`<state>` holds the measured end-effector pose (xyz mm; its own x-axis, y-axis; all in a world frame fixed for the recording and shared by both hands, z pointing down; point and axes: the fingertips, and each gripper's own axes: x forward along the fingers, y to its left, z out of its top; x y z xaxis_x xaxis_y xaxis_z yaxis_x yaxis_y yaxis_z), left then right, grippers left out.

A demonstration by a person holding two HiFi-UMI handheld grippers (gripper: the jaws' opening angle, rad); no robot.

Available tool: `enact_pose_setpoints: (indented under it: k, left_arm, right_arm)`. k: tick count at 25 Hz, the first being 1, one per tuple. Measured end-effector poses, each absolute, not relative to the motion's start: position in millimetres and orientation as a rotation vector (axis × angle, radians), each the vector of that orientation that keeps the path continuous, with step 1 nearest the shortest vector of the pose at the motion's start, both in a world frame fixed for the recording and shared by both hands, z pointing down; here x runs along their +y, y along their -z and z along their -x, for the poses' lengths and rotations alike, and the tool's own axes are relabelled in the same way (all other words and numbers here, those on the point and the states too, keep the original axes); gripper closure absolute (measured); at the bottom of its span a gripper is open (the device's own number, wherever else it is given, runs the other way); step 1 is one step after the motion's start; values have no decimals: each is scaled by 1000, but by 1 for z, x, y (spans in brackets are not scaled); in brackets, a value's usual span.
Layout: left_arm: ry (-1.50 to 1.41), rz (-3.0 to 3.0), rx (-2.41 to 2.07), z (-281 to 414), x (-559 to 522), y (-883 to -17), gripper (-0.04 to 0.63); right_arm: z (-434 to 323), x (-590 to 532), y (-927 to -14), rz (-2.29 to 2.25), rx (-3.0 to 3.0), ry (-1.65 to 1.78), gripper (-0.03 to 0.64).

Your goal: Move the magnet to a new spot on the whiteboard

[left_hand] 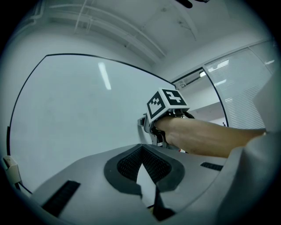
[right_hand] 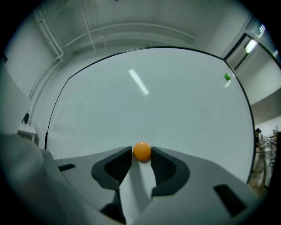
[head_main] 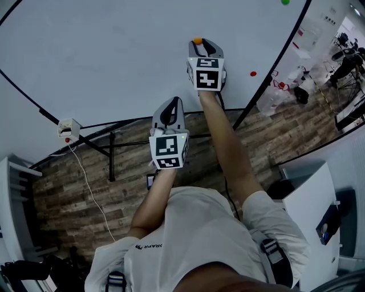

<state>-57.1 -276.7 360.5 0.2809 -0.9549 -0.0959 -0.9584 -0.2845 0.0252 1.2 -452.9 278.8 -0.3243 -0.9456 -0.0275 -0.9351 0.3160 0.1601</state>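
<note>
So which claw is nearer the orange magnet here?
Right. The right claw has the orange magnet pinched between its tips on the whiteboard; the left claw, shut and empty, sits lower and left in the head view, well clear of it.

Surroundings seen from above

A wood-patterned floor (head_main: pixel 74 188) is crossed by a white cable (head_main: pixel 91 194) that is led up to a small white box (head_main: pixel 68 129). Black stand legs (head_main: pixel 111 154) are set on the floor. A white cabinet (head_main: pixel 311 194) is placed at the right. A red magnet (head_main: pixel 253 73) and a green magnet (head_main: pixel 285 2) are seen well apart.
</note>
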Motion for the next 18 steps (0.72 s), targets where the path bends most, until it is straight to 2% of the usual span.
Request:
enact_pose_setpoints:
  k: [18]
  left_arm:
    - [-159,2506,1829,52,-267,-358,592]
  right_arm:
    - [-4,-441,-278,-1758,-2532,223,485]
